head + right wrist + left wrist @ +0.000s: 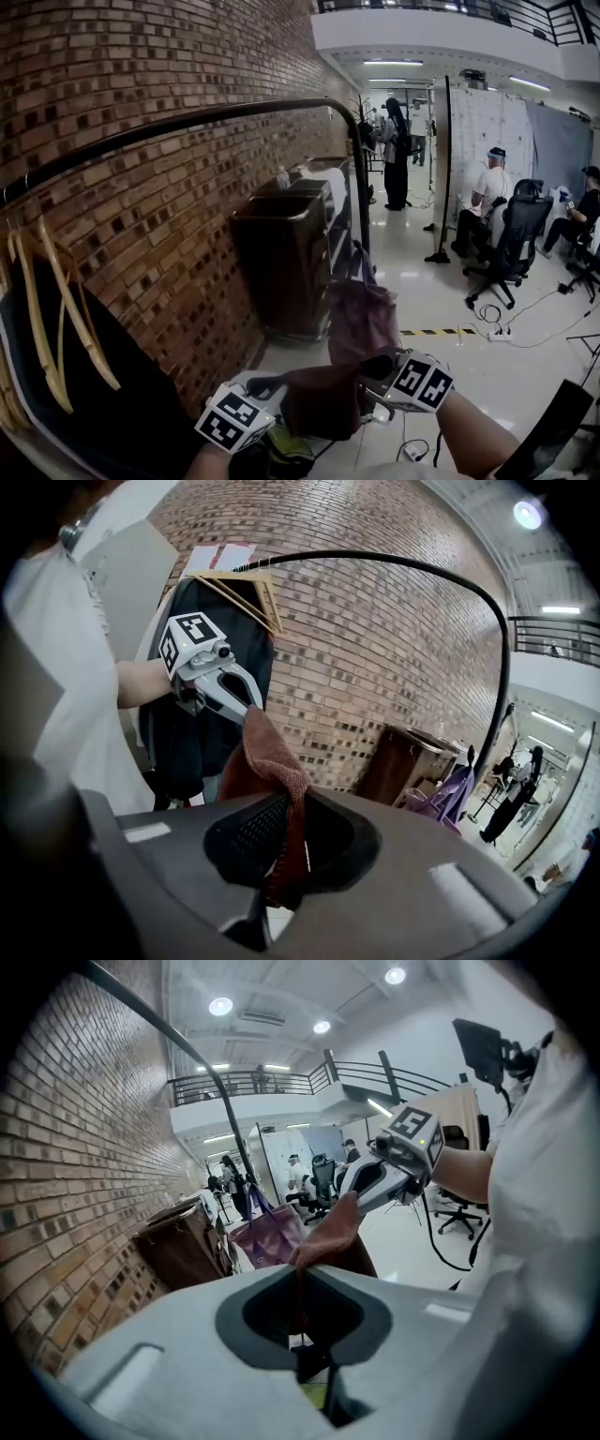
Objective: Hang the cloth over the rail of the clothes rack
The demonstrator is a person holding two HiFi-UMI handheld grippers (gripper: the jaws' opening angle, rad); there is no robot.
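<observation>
A dark red cloth (pixel 323 398) hangs stretched between my two grippers, low in the head view. My left gripper (pixel 279 394) is shut on its left end and my right gripper (pixel 368 396) on its right end. In the left gripper view the cloth (pixel 330 1239) runs from my own jaws (pixel 300 1288) up to the right gripper (pixel 361 1196). In the right gripper view the cloth (pixel 272 757) leads from those jaws (pixel 289 829) to the left gripper (pixel 247 708). The rack's black rail (pixel 216 114) arches above and beyond the cloth, along the brick wall.
Wooden hangers (pixel 52 319) with a dark garment (pixel 112 403) hang at the rail's left end. A purple bag (pixel 361 319) hangs by the rack's far post, next to a brown cabinet (pixel 281 258). People sit on office chairs (pixel 511 239) at the right, with cables on the floor.
</observation>
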